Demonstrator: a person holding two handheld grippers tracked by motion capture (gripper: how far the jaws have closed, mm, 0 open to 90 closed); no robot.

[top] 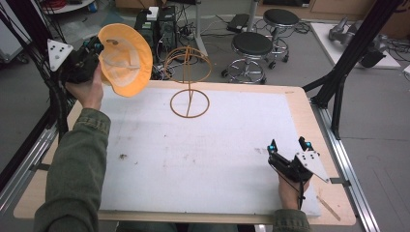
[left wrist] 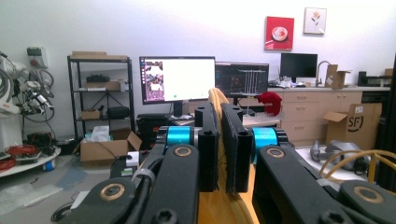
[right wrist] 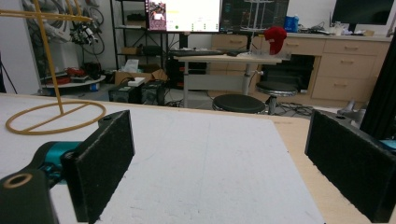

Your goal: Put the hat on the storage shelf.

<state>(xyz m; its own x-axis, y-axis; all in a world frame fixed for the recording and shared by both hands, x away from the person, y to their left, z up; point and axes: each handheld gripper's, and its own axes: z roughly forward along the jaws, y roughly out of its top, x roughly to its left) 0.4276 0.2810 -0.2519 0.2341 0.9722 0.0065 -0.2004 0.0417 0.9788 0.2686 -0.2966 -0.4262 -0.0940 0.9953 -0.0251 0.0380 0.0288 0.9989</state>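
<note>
High view: the left gripper [top: 94, 48] holds an orange hat [top: 126, 59] up in the air, to the left of the wire hat stand [top: 189, 82] and about level with its domed top. In the left gripper view the jaws are pinched nearly together on the hat's brim [left wrist: 217, 100], so the hat is firmly gripped. My reading is that the pick-up is done and the hat is off the table; what is left is to carry it across to the stand and lower the crown over the wire dome. The right gripper [top: 288, 147] rests on the white mat [top: 203, 159], well to the right of the stand and nearer the person, its jaws spread wide with nothing between them. Nothing lies between hat and stand; the stand is light and could tip if the brim catches it
</note>
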